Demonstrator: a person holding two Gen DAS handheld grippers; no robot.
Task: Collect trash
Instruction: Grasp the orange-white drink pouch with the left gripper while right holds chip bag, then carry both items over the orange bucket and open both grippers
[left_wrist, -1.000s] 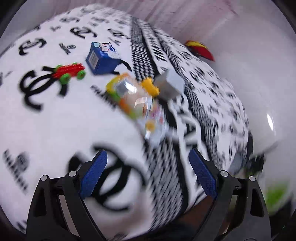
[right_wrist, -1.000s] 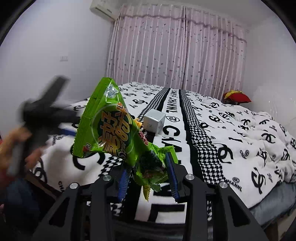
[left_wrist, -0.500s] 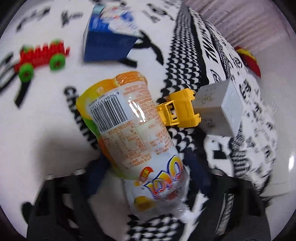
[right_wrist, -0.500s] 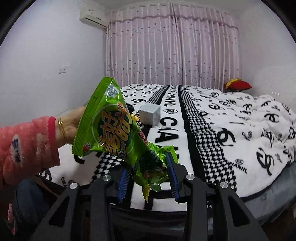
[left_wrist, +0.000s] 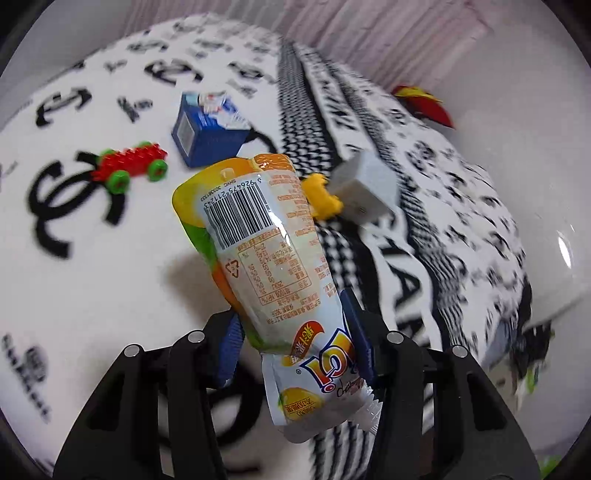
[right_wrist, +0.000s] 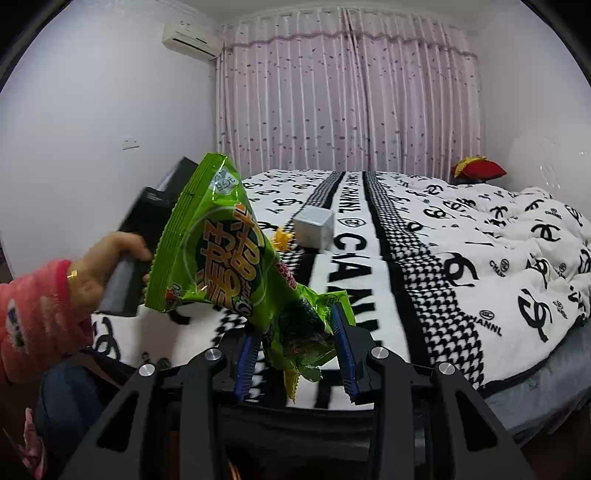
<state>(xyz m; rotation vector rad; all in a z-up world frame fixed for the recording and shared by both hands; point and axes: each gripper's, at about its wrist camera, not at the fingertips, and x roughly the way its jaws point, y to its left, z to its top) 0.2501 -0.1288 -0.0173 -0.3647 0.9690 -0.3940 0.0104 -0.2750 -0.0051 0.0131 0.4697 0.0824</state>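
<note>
Since earlier, pouch (left_wrist: 280, 266) off bed, between closing left tool (left_wrist: 295, 343) pads; right tool (right_wrist: 295, 354) clamps green bag (right_wrist: 229, 254).

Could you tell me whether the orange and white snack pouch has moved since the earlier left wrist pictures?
Yes. The orange and white snack pouch lay on the bedspread beside the grey cube; now it stands lifted between the closing left gripper.

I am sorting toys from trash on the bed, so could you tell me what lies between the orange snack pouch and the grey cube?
A small yellow toy lies between the orange snack pouch and the grey cube, in the left wrist view.
</note>
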